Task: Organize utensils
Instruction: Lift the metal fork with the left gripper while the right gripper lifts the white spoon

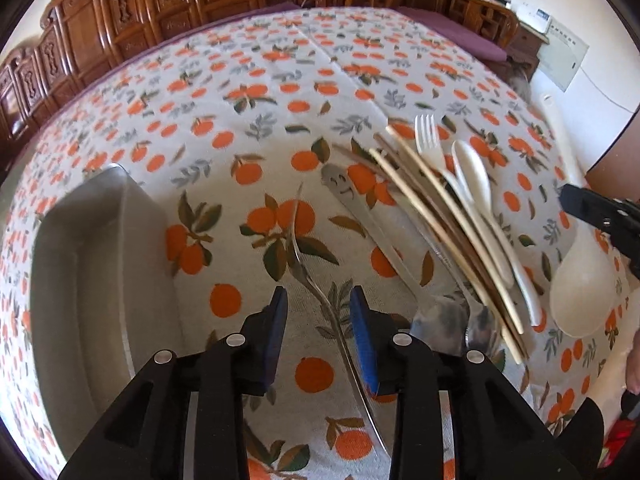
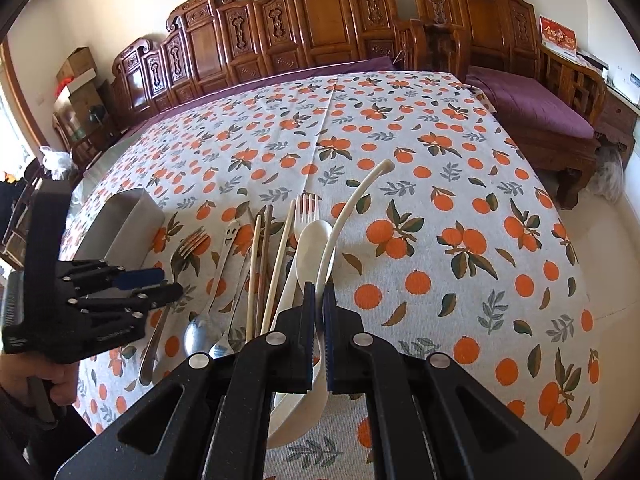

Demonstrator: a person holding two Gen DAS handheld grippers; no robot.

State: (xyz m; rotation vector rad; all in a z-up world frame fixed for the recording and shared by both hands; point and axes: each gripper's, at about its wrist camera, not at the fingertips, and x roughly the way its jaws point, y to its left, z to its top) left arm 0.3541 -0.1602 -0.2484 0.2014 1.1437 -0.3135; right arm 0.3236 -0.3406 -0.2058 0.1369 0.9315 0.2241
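Observation:
My left gripper [image 1: 319, 300] is open, its blue pads either side of a metal fork [image 1: 320, 292] lying on the tablecloth. It also shows in the right wrist view [image 2: 154, 282], above the fork [image 2: 182, 256]. My right gripper [image 2: 319, 292] is shut on the curved handle of a large white ladle [image 2: 340, 224], whose bowl [image 1: 580, 288] rests on the cloth. Between them lie a smiley-handled metal spoon [image 1: 360, 208], several chopsticks [image 1: 440, 216], a white plastic fork [image 1: 428, 136] and a white spoon [image 1: 476, 176]. A metal tray [image 1: 100, 260] stands left.
The table has an orange-print cloth [image 2: 440, 184]. Carved wooden chairs [image 2: 320, 28] and a purple-cushioned bench [image 2: 536, 108] stand behind it. Another metal spoon [image 2: 196, 336] lies near the front edge. The person's hand [image 2: 36, 380] holds the left gripper's handle.

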